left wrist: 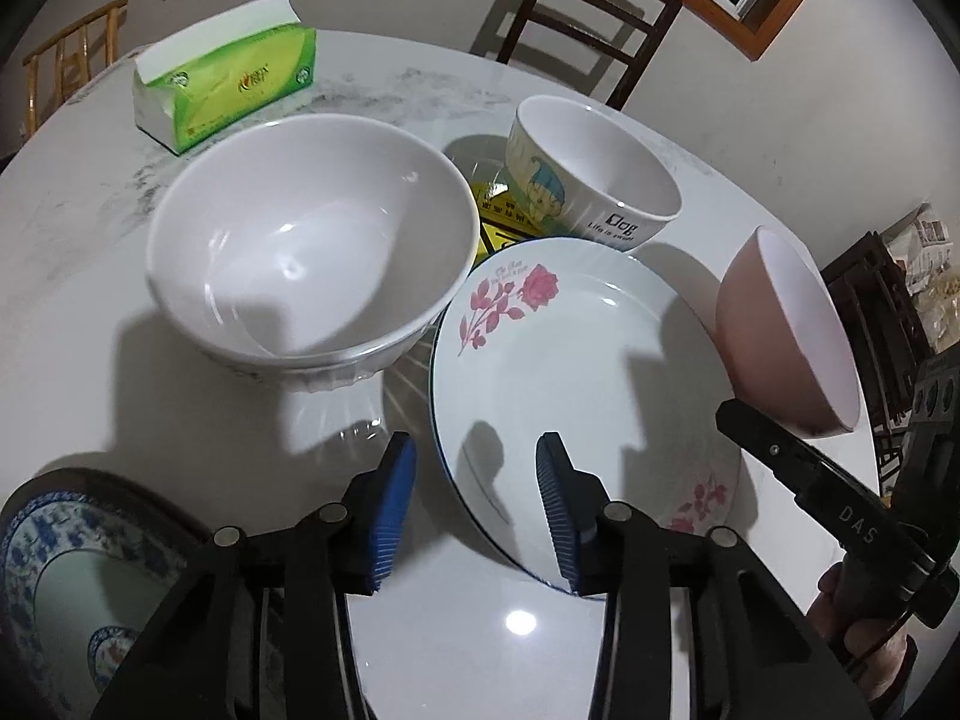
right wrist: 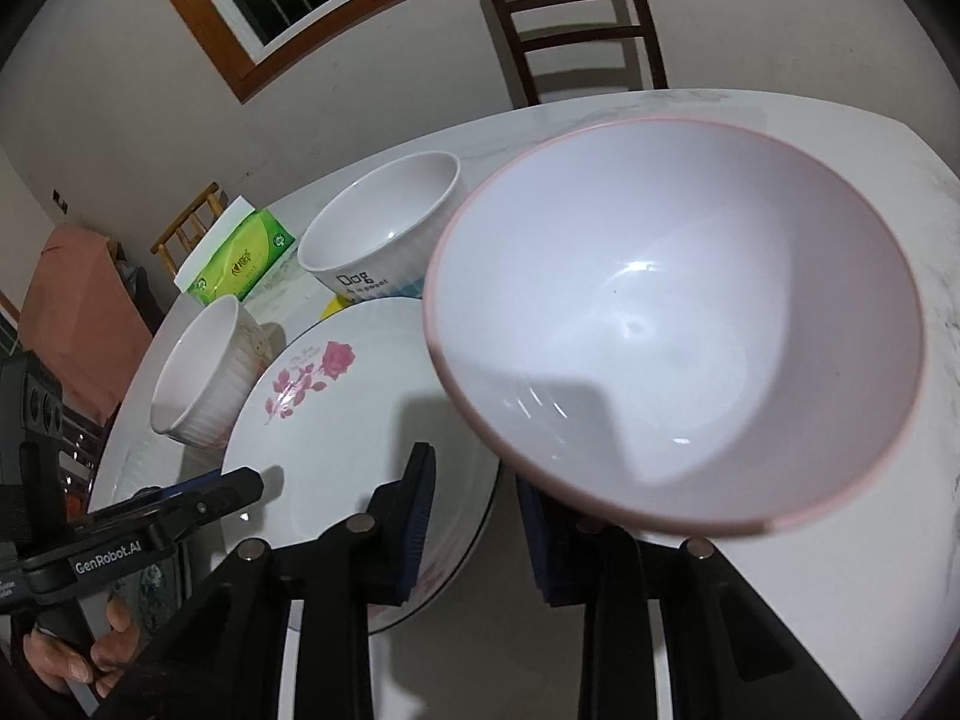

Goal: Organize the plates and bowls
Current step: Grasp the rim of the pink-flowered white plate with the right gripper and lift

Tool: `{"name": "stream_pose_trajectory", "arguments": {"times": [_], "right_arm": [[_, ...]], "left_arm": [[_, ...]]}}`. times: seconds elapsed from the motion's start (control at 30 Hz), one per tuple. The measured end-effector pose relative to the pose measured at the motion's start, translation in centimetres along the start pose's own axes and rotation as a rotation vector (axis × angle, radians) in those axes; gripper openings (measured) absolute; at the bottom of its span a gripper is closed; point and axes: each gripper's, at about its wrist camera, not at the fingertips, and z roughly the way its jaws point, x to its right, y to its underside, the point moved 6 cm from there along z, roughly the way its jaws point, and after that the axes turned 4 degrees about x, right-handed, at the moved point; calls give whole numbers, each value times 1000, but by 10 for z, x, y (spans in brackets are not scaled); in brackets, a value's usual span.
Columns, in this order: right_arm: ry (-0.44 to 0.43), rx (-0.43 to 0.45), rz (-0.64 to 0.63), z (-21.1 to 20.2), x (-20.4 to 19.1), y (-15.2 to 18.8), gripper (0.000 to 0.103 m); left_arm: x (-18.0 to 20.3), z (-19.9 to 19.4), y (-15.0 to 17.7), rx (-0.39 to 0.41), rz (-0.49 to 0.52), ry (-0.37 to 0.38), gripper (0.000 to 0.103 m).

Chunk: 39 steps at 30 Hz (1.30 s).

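Surface [left wrist: 78, 222]: pale marbled top with grey veining, glossy; it carries every dish named below
Rose plate [left wrist: 576, 360]: the broadest dish, shallow and round, glazed white with a thin dark rim line and pink rose prints; it lies flat at centre, directly ahead of the left gripper and under the lifted pink bowl's left side
Large white bowl [left wrist: 306, 246]: deep, smooth, footed, with a ribbed outer wall; upright to the left of the rose plate, its rim overhanging the plate's left edge
Pink bowl [right wrist: 672, 324]: hemispherical, matt pink outside and glossy white inside; off the surface and tilted, its mouth turned toward the right wrist camera
Cartoon bowl [left wrist: 594, 180]: straight-walled, printed "Dog", upright at the far side of the rose plate
Tissue pack [left wrist: 225, 87]: green and white soft wrapper, far left, well apart from the dishes
Blue-patterned plate [left wrist: 66, 570]: near left corner, only partly in view
Right gripper [right wrist: 474, 516]: appears to pinch the pink bowl's near rim; the contact itself is hidden behind the bowl
Left gripper [left wrist: 477, 510]: pads spread wide, empty, low over the rose plate's near left edge
Deciding relation: any stacking spot lies left of the held bowl, and the free left gripper is the one nearer the white bowl
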Motion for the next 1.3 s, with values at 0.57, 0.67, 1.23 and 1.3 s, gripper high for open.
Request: {"name": "stream_pose_trajectory", "arguments": {"times": [0.57, 0.67, 1.23, 1.3], "right_arm": [[-1, -53, -3, 17, 6, -1, 11], [7, -66, -2, 15, 5, 2, 11], [25, -109, -27, -25, 0, 50, 11], [25, -112, -29, -28, -3, 53, 11]], "left_arm": [[2, 19, -9, -31, 53, -17, 21], [0, 17, -6, -41, 47, -18, 16], [9, -13, 49, -91, 102, -12, 16], [10, -16, 53, -91, 104, -13, 16]]}}
